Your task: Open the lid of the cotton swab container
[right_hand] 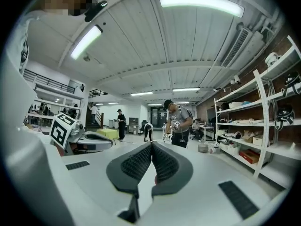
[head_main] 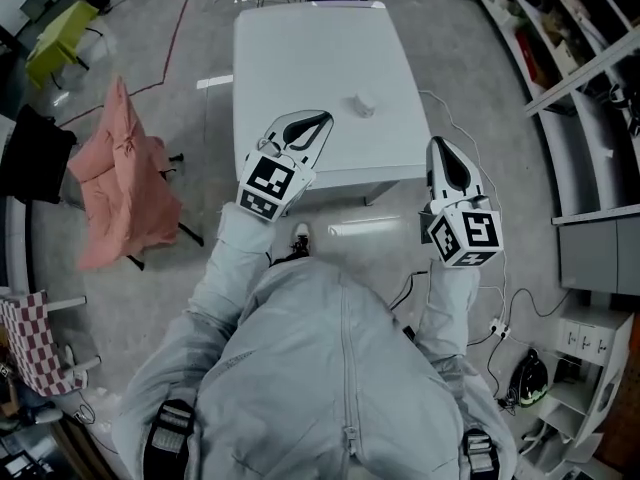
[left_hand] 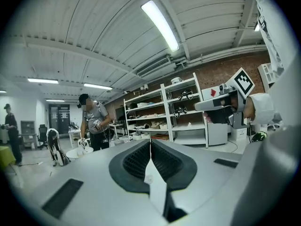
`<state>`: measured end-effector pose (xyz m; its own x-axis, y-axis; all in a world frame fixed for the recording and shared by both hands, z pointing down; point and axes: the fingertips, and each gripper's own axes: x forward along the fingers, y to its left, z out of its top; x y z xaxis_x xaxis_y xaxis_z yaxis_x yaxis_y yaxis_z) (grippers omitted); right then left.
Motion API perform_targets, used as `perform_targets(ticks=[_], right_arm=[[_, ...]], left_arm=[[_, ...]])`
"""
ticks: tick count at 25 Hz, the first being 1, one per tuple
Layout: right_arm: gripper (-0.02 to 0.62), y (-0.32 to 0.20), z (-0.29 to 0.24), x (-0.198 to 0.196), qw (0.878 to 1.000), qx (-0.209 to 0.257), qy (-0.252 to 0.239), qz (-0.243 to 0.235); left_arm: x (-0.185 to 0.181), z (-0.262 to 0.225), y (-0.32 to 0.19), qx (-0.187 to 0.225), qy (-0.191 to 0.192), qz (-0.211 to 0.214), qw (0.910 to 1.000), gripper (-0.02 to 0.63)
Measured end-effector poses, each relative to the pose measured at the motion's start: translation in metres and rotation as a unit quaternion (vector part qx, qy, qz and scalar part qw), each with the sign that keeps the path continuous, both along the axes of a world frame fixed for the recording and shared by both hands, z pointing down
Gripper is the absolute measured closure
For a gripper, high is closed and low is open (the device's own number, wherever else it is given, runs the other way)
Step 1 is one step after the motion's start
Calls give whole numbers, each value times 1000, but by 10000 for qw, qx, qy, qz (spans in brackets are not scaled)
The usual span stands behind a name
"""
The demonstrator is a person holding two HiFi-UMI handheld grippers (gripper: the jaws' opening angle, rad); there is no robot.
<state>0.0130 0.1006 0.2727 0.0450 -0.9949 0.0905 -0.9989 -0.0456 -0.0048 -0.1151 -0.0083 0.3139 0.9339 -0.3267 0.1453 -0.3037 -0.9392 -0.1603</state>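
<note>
The small white cotton swab container (head_main: 362, 103) is sitting on the white table (head_main: 300, 58), right of the middle, with nothing else around it; from here I cannot tell how its lid is lying. The left gripper (head_main: 320, 119) is hanging over the table's near edge, left of the container and apart from it, jaws pressed together on nothing. The right gripper (head_main: 438, 144) is hanging just off the near right corner, likewise closed and empty. A pink cloth (head_main: 120, 173) is draping over a chair far left.
</note>
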Motion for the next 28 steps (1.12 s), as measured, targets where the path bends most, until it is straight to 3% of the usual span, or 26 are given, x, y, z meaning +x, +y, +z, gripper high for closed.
perform_targets(ticks=[15,28], right_arm=[[565,-120,24,46,9990,-406,-21,165],[563,-168,65,51,9975,-674,-162,150]], left_arm=[[55,7,-121,-220,25,218,9995,582],[66,54,-162,-488,-285,268,9980,581]])
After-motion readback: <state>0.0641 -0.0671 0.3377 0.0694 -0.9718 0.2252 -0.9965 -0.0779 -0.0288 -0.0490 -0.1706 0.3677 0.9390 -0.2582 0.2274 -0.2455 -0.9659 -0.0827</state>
